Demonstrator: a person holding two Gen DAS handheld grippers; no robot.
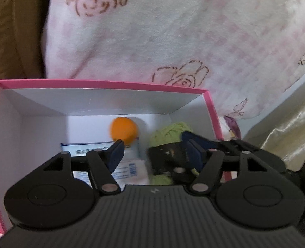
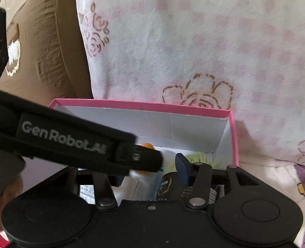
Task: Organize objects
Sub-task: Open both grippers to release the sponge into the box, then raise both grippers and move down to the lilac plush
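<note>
A pink box with white inside walls point(image 1: 90, 101) stands open in front of me; it also shows in the right wrist view point(image 2: 144, 105). Inside lie an orange ball point(image 1: 123, 131), a green yarn ball point(image 1: 169, 133), a white printed packet point(image 1: 129, 167) and a black packet point(image 1: 169, 157). My left gripper point(image 1: 152, 153) is open over the box, the ball just beyond its left fingertip point(image 1: 116, 152). My right gripper point(image 2: 150, 171) is open above the box's near side, over the black packet point(image 2: 167, 186). The left gripper's body point(image 2: 69, 142) crosses the right wrist view and hides the right gripper's left finger.
A pink-and-white floral blanket point(image 1: 173, 31) rises right behind the box. A brown cloth point(image 1: 12, 31) lies at the left. A shiny beige fabric point(image 1: 286, 124) sits to the right of the box.
</note>
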